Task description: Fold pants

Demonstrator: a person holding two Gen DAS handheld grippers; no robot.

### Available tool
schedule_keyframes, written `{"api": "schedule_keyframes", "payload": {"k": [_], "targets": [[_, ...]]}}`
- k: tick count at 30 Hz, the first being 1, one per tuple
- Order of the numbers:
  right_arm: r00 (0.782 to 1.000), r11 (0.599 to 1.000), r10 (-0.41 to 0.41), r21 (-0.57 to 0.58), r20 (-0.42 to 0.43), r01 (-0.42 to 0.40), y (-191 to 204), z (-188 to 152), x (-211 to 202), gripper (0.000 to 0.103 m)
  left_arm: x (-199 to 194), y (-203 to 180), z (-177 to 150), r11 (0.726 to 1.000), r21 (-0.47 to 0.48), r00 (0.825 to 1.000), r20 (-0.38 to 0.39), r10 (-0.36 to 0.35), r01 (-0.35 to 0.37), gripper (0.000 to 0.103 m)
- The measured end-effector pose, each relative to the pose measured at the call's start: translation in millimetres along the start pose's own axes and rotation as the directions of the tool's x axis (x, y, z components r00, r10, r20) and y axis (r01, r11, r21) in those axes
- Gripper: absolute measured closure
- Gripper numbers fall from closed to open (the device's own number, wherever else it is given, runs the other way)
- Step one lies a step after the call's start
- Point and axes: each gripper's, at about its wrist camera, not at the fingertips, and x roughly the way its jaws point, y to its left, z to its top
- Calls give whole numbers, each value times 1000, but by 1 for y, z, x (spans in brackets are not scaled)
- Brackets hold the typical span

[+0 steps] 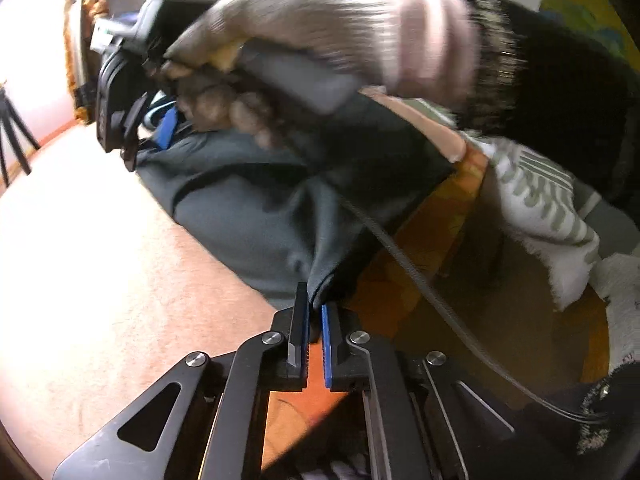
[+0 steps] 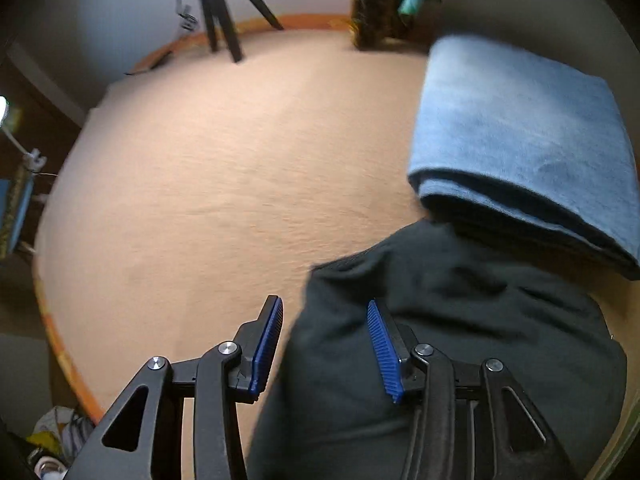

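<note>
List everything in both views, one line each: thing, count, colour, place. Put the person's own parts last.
pants: one, dark grey, on the bed cover, right side
folded cloth: one, blue, beyond the pants
bed cover: one, peach, under everything
tripod: one, black, far edge
striped cloth: one, white-green, right of pants
cable: one, black, across the pants
left gripper: shut on a pants corner
right gripper: open over pants edge
gloved hand: one, holding right gripper
</note>
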Motion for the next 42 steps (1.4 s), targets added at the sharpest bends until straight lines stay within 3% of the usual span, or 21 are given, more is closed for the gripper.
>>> {"api": "schedule_keyframes", "payload": {"k": [3,6,9,14,17,22,25,26,28,31,33,39,41,42], "targets": [[1000,999,26,20,18,-26,-8,2,4,58,-1,-11,-1,999,49,1000,-8,-2,3,100],[998,998,41,35,41,-42,-12,2,5,58,-1,-16,-2,997,47,997,-28,-65,66,103],[998,999,44,25,50,-45,-12,1,3,57,-2,-29,-2,995,82,999,-28,-46,49,103],[981,990,125,48,150,-134,-25,-20,-52,58,-31,-15,0,999,43,999,12,-30,29,103],[966,987,157,-1,208,-160,-21,-65,-95,54,-52,6,0,1000,2,999,44,-11,11,102],[937,975,215,-10,275,-221,-12,-168,-147,52,-66,67,10,993,-101,996,64,66,-60,101],[921,954,290,-5,258,-299,4,-223,-148,52,-57,101,30,986,-138,993,57,103,-95,96],[924,952,296,-1,242,-305,13,-239,-144,52,-52,109,36,983,-149,991,58,119,-109,90],[936,960,272,6,223,-281,27,-254,-130,52,-35,124,52,983,-155,994,43,102,-94,87],[950,974,208,41,232,-223,37,-258,-107,52,-11,141,74,982,-174,996,32,77,-71,87],[947,968,217,75,238,-241,37,-251,-93,52,4,151,87,981,-179,996,23,83,-78,87],[967,982,124,111,222,-152,46,-236,-68,53,35,166,101,977,-202,998,-12,61,-63,87],[970,983,115,117,215,-142,46,-237,-63,60,45,169,106,980,-185,997,-32,66,-71,87],[970,983,110,118,217,-138,45,-237,-62,69,50,171,106,981,-181,997,-42,63,-70,87]]}}
